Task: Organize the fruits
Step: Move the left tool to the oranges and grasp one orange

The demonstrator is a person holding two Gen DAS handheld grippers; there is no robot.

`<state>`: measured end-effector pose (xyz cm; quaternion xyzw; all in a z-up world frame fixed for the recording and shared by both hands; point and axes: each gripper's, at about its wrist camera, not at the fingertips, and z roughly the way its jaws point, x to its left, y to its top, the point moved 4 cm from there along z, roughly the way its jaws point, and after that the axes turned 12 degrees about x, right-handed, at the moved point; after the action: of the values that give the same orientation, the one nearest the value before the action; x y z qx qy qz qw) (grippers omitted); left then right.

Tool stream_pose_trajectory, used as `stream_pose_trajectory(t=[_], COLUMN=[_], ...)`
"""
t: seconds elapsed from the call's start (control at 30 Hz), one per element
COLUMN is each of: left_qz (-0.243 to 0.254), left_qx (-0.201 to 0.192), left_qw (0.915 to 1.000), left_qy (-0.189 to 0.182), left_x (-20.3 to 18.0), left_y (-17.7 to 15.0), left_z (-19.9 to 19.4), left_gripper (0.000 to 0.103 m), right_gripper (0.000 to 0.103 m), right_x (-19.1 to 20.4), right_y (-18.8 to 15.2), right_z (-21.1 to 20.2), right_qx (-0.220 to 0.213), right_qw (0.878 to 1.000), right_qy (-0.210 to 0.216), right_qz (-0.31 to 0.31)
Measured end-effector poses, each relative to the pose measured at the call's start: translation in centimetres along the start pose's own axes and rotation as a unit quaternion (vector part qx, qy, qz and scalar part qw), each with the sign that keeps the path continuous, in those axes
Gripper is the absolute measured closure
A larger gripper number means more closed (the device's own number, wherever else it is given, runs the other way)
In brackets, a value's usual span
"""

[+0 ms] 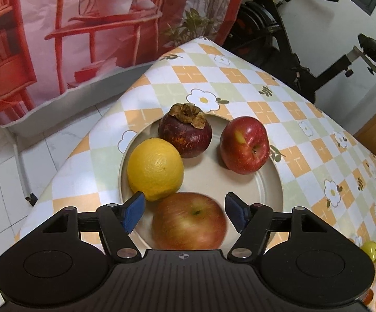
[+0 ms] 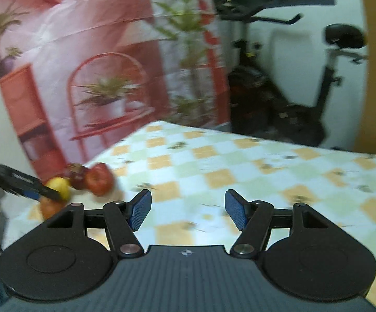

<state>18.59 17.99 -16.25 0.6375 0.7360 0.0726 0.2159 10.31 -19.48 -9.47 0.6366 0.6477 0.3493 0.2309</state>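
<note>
Your left gripper (image 1: 185,212) hangs over the near rim of the plate (image 1: 266,179), jaws apart, with the pale apple (image 1: 189,222) lying between the blue pads (image 1: 133,212). The pads do not press on it; a gap shows on each side, so it is released, not grasped. Just beyond the left pad sits the lemon (image 1: 155,169), which hides part of the mangosteen (image 1: 185,134) behind it. The red apple (image 1: 244,145) rests apart from both on the far right of the plate. All four fruits are on the plate, which stands near the corner of the checked tablecloth (image 1: 305,135). Only this view shows the small yellow thing (image 1: 374,251) at the right edge of the cloth.

Your right gripper (image 2: 188,209) is open too, with nothing between its pads, only bare cloth (image 2: 240,161) below. This blurred view alone shows the left gripper from outside (image 2: 32,187), a dark finger reaching in over the fruit pile (image 2: 84,179) at far left. Beyond the table, both views show the printed backdrop (image 2: 97,65) and an exercise bike (image 2: 305,91).
</note>
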Motion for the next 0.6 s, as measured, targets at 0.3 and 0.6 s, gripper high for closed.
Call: stream_pose_trajectory(t=[0.3, 0.6], left_qz=[0.050, 0.122], left_qx=[-0.069, -0.086], left_qw=[0.9962, 0.9871], left_qy=[0.017, -0.056], left_x=[-5.7, -14.5], left_y=[-1.8, -4.0], left_z=[-2.7, -2.9], left_gripper=[0.033, 0.033], right_gripper=[0.036, 0.037], right_x=[-2.7, -3.8], right_y=[-4.7, -6.9], right_z=[-1.4, -1.2], right_qx=[0.019, 0.026], right_qw=[0.999, 0.998], right_qy=[-0.032, -0.057], right_qz=[0.004, -0.002])
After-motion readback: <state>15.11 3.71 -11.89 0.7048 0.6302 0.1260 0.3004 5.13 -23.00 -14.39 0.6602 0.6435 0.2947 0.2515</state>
